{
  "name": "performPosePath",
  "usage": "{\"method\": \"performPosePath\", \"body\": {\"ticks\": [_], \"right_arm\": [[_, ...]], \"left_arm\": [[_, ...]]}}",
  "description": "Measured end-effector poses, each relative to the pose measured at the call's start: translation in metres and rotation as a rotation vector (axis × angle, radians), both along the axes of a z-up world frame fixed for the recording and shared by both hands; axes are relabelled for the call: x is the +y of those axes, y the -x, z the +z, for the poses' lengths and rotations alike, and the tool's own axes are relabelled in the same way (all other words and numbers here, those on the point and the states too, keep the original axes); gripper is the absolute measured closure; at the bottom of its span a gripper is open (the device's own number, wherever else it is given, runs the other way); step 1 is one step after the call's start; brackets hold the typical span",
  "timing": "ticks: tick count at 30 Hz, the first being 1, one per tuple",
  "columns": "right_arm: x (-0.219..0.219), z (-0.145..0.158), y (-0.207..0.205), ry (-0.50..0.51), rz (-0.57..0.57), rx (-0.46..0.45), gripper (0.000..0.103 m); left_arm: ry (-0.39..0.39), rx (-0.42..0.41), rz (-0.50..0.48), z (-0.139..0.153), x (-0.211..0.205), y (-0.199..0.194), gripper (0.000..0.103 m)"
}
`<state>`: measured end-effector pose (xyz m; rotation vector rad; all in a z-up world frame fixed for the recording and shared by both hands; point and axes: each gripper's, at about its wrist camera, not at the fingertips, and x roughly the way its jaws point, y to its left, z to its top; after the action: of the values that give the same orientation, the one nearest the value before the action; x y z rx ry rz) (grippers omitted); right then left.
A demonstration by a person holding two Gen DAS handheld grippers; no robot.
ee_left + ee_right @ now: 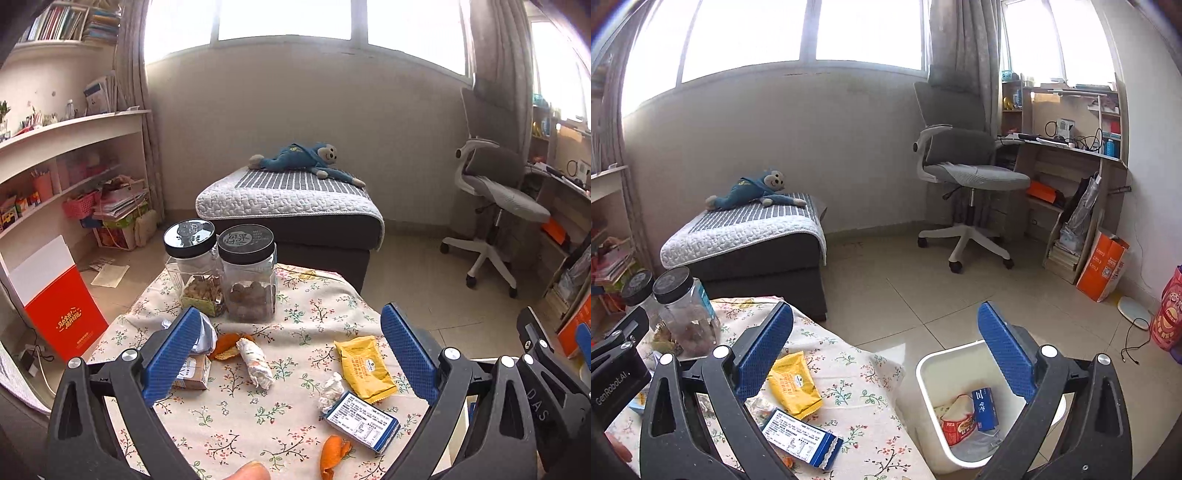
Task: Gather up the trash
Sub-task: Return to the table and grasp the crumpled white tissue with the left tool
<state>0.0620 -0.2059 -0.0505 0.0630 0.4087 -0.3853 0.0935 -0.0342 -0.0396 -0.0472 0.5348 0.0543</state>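
Note:
Trash lies on a floral-cloth table [258, 417]: a yellow wrapper [364, 363], a blue-white wrapper [364, 419], a crumpled tissue [330, 391], a rolled white wrapper [255, 362], orange peels [334, 456] and a small brown carton [194, 371]. My left gripper [291, 354] is open and empty above them. My right gripper [886, 354] is open and empty, over the gap between the table's edge and a white bin [934, 373]. The bin holds a red cup [958, 424] and a blue box [984, 408]. The yellow wrapper [792, 386] and blue-white wrapper [801, 437] also show in the right wrist view.
Two black-lidded clear jars [221, 273] stand at the table's far side. Beyond are a grey ottoman [291, 214] with a blue plush monkey [306, 158], an office chair [964, 173], a desk [1071, 155], shelves [62, 166] and a red-white box [55, 299].

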Motion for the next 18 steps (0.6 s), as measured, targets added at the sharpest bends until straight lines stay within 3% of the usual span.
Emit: {"method": "performPosePath", "body": {"ticks": [5,12,18], "right_arm": [[0.027,-0.003,-0.008,0.003,0.053,0.006,0.007],[0.056,-0.019,-0.02,0.007,0.127,0.052,0.007],[0.076,-0.035,-0.038,-0.025,0.242,0.111,0.007]], "left_arm": [[-0.003,0.032,0.057,-0.01,0.029,-0.004,0.008],[-0.01,0.14,0.142,-0.039,0.082,-0.028,0.008],[0.069,0.27,0.225,-0.081,0.147,-0.074,0.008]]}}
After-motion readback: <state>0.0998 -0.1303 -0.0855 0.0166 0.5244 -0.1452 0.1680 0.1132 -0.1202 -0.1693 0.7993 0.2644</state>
